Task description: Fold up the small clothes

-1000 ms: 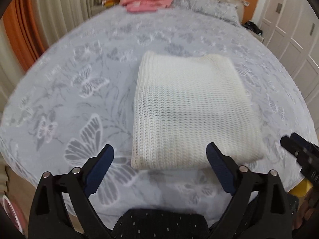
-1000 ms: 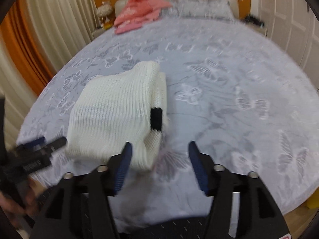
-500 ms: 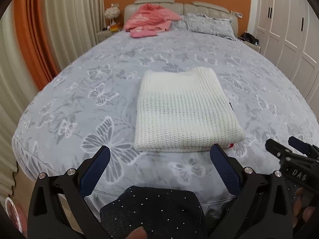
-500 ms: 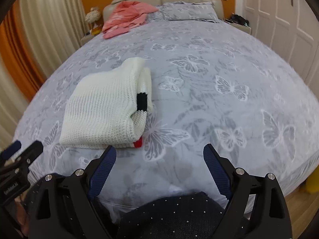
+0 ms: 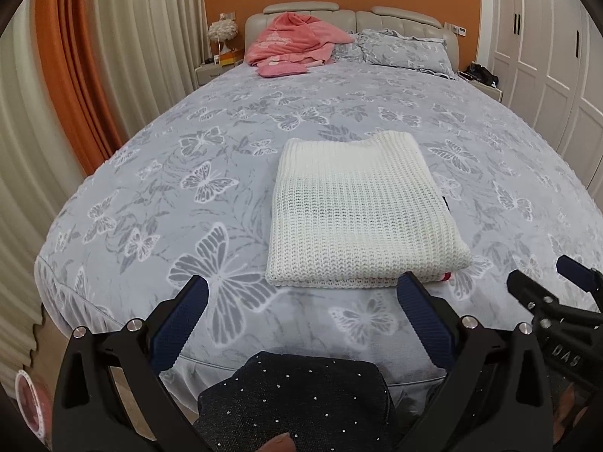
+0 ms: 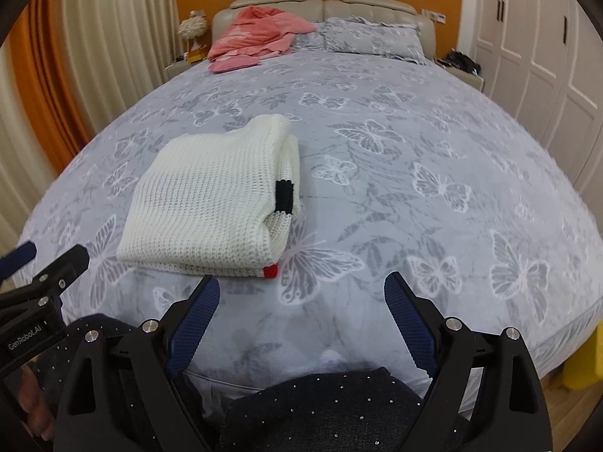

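Observation:
A white knitted sweater (image 5: 358, 214) lies folded in a neat rectangle on the grey butterfly bedspread (image 5: 211, 196), near the foot of the bed. In the right wrist view the sweater (image 6: 211, 199) shows a black patch and a red corner on its right side. My left gripper (image 5: 301, 312) is open and empty, held back above the bed's foot edge, apart from the sweater. My right gripper (image 6: 301, 309) is open and empty too, to the right of the sweater. Each gripper shows at the edge of the other's view.
Pink clothes (image 5: 294, 43) lie heaped at the headboard beside grey pillows (image 5: 407, 51). White wardrobe doors (image 5: 546, 56) stand on the right, curtains (image 5: 113, 67) on the left. The person's dark speckled trousers (image 5: 297, 399) are at the bottom of both views.
Both grippers have pulled back and up from the folded sweater towards the foot of the bed. The right gripper's jaws have widened. The sweater stays folded in place.

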Action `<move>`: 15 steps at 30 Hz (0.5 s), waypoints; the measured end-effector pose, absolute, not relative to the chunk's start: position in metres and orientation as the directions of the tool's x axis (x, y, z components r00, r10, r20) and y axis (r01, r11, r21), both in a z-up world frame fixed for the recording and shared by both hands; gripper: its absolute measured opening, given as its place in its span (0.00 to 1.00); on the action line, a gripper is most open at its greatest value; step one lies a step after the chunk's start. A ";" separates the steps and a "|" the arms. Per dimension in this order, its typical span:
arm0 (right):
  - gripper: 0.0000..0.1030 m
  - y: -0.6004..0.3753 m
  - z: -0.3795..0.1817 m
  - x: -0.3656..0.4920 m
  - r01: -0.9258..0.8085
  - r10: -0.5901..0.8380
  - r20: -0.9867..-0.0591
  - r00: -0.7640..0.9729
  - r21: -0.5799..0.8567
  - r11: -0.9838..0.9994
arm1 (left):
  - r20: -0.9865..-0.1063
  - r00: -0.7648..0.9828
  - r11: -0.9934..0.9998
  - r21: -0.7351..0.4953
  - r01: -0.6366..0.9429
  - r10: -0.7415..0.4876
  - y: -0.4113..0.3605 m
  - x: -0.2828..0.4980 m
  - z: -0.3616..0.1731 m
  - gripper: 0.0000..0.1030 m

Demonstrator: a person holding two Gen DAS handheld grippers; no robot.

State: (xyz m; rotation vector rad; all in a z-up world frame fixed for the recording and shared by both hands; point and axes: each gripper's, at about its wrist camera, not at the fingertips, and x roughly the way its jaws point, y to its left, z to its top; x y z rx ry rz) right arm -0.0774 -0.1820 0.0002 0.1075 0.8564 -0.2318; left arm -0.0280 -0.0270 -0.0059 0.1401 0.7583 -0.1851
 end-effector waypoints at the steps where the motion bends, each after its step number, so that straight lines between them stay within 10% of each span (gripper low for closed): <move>1: 0.84 -0.180 0.001 -0.078 0.242 -0.162 -0.756 0.634 -0.006 0.970 | -0.692 0.713 0.974 0.063 0.218 -0.115 -0.028 -0.029 -0.005 0.95; 15: 0.84 -0.177 0.005 -0.082 0.238 -0.175 -0.740 0.650 -0.020 0.971 | -0.684 0.726 0.975 0.110 0.193 -0.067 -0.030 -0.029 0.000 0.95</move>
